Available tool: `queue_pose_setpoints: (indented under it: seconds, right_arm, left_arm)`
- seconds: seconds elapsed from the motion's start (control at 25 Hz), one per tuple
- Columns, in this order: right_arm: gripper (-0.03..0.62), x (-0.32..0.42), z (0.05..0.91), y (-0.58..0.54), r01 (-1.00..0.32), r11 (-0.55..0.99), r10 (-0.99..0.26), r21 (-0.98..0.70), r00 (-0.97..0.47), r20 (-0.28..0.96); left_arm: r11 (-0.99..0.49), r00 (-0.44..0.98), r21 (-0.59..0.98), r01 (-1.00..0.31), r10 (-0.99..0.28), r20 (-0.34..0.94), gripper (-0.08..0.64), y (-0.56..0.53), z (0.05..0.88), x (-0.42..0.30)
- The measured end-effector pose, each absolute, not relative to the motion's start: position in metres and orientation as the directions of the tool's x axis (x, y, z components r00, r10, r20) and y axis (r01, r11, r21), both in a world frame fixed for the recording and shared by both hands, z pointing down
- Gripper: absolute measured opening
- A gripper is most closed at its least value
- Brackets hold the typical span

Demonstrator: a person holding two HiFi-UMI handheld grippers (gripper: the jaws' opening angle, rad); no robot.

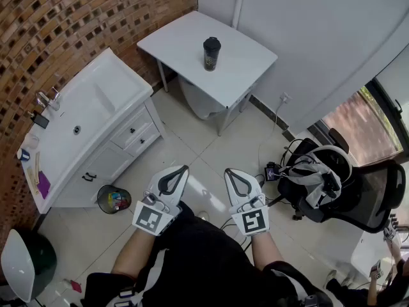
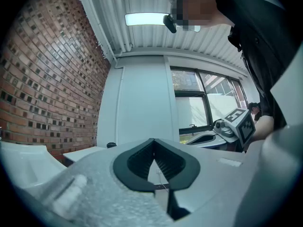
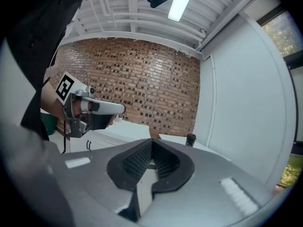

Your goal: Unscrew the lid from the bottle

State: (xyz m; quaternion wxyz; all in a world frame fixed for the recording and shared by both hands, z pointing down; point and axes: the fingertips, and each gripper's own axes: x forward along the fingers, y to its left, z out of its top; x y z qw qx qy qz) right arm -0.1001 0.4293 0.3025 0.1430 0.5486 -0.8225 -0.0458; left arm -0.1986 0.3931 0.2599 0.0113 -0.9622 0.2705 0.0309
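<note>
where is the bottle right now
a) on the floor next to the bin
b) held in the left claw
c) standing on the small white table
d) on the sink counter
C: the bottle stands upright on the white table with its lid on, well ahead of the left claw and the right claw, which are both shut and empty.

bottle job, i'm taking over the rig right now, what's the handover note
Grippers: left claw shut and empty; right claw shut and empty. Both are held low in front of the person, side by side.
Things: the bottle stands upright on the small white table across the floor, lid on, well away from both claws.
Done: nothing yet.
Left: go to the table, steady the bottle with one claw, unscrew the lid with the other.
</note>
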Motion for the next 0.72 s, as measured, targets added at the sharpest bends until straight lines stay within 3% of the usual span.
queue_pose_setpoints:
  seconds: [0.32,0.72]
  right_arm:
    - [0.003,-0.09,0.32,0.386,-0.87,0.453,-0.882,0.195,-0.406,0.238]
    - [0.003,-0.069,0.289,0.246,-0.901,0.369,-0.927,0.23,-0.337,0.166]
  left_arm:
    - [-0.84,0.839,-0.004,-0.543,-0.542,-0.055,0.002,0.354,0.27,-0.18]
    - [-0.867,0.851,-0.01,-0.499,-0.487,-0.196,0.002,0.204,0.244,-0.156]
